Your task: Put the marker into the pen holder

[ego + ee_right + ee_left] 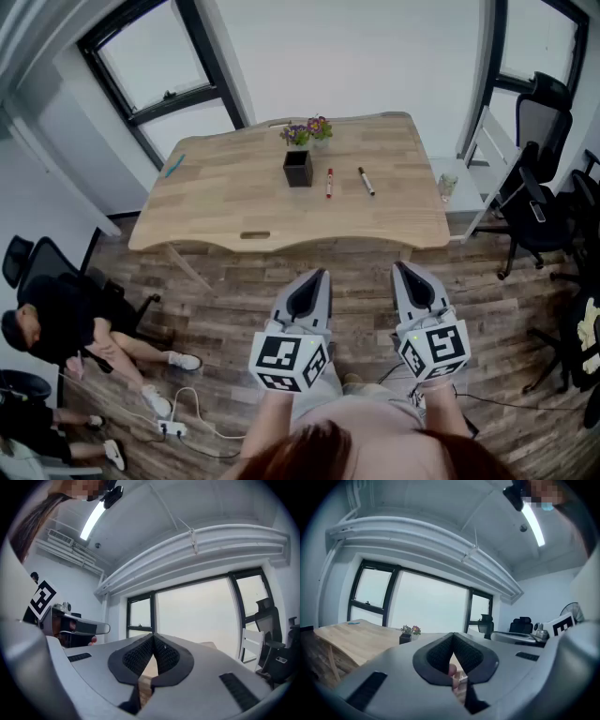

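Your red-and-white marker [329, 182] lies on the table [216, 202] at upper centre, just right of the black pen holder [298, 169]. A black-and-white marker [366, 181] lies near it. Their print is too small to read. Your left gripper [317, 277] and right gripper [405, 270] are pressed together, empty.

I can read no words, numbers or brand names anywhere. The only signs are black-and-white square patterns on the cube [289, 358] of my left hand-held gripper [322, 273] and the cube [433, 349] of my right hand-held gripper [397, 265]. Any print on the red marker [329, 182] or black marker [366, 181] is too small to tell.
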The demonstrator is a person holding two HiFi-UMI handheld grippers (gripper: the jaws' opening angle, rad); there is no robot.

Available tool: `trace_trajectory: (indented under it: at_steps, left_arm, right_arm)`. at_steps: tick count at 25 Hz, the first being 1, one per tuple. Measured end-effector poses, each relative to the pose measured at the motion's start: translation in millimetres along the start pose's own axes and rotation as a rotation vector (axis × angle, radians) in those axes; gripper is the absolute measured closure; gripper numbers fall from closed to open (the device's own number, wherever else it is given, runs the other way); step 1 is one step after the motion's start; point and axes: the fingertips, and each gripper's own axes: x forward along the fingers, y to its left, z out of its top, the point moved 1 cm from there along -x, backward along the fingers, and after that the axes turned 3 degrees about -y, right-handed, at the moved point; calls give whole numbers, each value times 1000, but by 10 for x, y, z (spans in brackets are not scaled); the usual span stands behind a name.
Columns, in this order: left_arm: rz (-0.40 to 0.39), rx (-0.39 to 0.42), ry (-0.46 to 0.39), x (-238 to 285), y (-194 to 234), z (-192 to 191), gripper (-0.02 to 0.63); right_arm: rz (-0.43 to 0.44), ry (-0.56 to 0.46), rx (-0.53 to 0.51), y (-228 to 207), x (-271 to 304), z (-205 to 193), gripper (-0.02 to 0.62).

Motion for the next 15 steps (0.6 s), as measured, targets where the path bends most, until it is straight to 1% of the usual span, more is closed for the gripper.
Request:
trace_trajectory:
  at_steps: [6, 15]
  left_arm:
    - [-1, 1, 4, 7, -74, -23, 604]
    - [2, 4, 9, 93, -85, -35, 604]
  right_arm:
    - [3, -14, 32, -56, -41, -8, 595]
    - [-1, -8, 47, -114, -13, -49, 595]
